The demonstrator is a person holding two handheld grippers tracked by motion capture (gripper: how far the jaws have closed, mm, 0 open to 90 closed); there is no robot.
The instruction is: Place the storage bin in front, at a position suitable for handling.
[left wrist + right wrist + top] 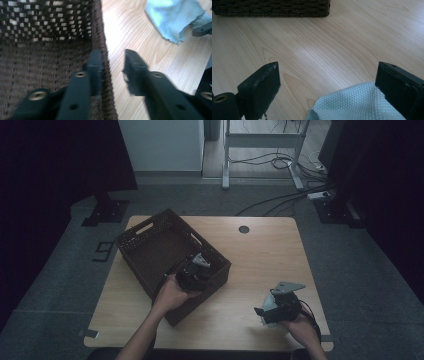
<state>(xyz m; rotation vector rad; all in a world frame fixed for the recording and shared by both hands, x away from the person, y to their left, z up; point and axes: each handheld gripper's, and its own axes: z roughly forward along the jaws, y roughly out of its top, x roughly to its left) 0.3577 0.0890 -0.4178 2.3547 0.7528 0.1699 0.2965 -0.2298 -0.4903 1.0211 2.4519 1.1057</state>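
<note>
A dark brown woven basket (150,245) stands slantwise on the left half of the wooden table (260,255). My left gripper (205,270) straddles the basket's near right wall (100,30). One jaw is inside and one outside, and the gripper (112,60) is shut on that wall. The basket's inside looks empty where I see it. A pale blue textured cloth (270,304) lies crumpled at the table's front right. My right gripper (260,312) stands over the cloth (357,105), open wide (327,72), with the cloth's edge low between the jaws, against the right jaw.
Bare wood lies between the basket's wall (272,10) and the cloth (170,17). A round cable hole (243,229) sits near the table's far edge. Beyond the table are a desk frame (260,150), floor cables and dark stands.
</note>
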